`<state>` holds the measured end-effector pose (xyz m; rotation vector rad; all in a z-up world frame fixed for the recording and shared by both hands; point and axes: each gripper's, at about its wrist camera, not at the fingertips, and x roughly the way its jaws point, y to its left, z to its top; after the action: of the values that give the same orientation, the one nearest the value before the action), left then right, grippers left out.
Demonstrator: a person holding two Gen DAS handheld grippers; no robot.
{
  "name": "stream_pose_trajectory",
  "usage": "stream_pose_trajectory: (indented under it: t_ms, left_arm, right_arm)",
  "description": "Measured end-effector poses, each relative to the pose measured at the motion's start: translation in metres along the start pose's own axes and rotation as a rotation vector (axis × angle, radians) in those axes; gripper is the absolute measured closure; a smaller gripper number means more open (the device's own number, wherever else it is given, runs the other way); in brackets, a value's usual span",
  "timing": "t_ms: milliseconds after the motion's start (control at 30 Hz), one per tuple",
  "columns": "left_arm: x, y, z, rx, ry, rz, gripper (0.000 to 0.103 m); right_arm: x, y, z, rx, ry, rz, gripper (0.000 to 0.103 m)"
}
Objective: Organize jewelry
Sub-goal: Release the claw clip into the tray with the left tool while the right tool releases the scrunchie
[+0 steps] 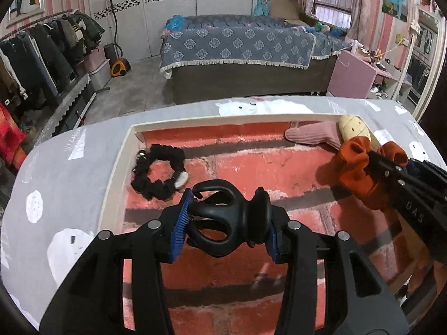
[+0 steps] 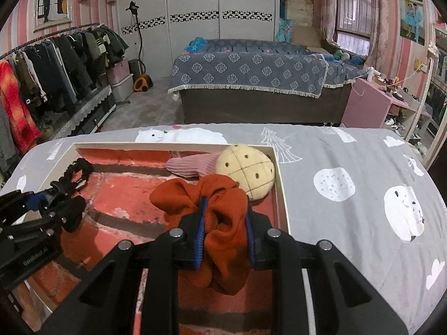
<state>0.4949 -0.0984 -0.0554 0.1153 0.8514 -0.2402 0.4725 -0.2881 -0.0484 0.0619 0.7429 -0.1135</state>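
A shallow cream-walled tray (image 1: 120, 150) with a red brick-pattern floor lies on the grey table. My left gripper (image 1: 226, 223) is shut on a black claw hair clip (image 1: 223, 217), held above the tray floor. My right gripper (image 2: 225, 231) is shut on an orange scrunchie (image 2: 220, 209) above the tray's right part; it also shows in the left wrist view (image 1: 354, 167). A black scrunchie (image 1: 156, 170) lies in the tray's far left corner. A pink knitted piece (image 2: 192, 164) and a yellow plush pineapple (image 2: 248, 170) lie at the far right corner.
The table has a grey cloth with white bear prints (image 2: 363, 184). The tray's right wall (image 2: 282, 189) runs close beside my right gripper. Behind the table are a bed (image 2: 251, 75), a clothes rack (image 2: 56, 64) on the left and a pink cabinet (image 2: 368, 103) on the right.
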Motion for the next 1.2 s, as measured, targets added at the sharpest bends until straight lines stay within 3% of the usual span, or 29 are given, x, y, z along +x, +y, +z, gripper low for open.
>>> stream_pose_trajectory:
  t_ms: [533, 767, 900, 1067, 1167, 1200]
  left_arm:
    - [0.017, 0.012, -0.002, -0.028, 0.031, 0.001, 0.059]
    - [0.021, 0.015, -0.002, -0.041, 0.055, 0.004, 0.059]
    - [0.023, 0.015, -0.001, -0.05, 0.069, 0.004, 0.058]
    - [0.015, 0.014, -0.001, -0.054, 0.038, 0.012, 0.031]
    - [0.008, 0.011, 0.0, -0.038, 0.018, 0.02, 0.024]
    - [0.005, 0.01, 0.0, -0.037, 0.014, 0.02, 0.024]
  right_arm:
    - [0.016, -0.001, -0.004, 0.02, 0.056, -0.004, 0.078]
    - [0.019, 0.0, -0.007, 0.013, 0.076, -0.01, 0.075]
    - [0.02, -0.003, -0.006, 0.03, 0.077, 0.003, 0.067]
    - [0.014, -0.004, -0.006, 0.038, 0.052, 0.006, 0.042]
    - [0.009, -0.003, -0.004, 0.027, 0.04, 0.008, 0.039]
    - [0.007, -0.002, -0.004, 0.02, 0.034, 0.006, 0.034]
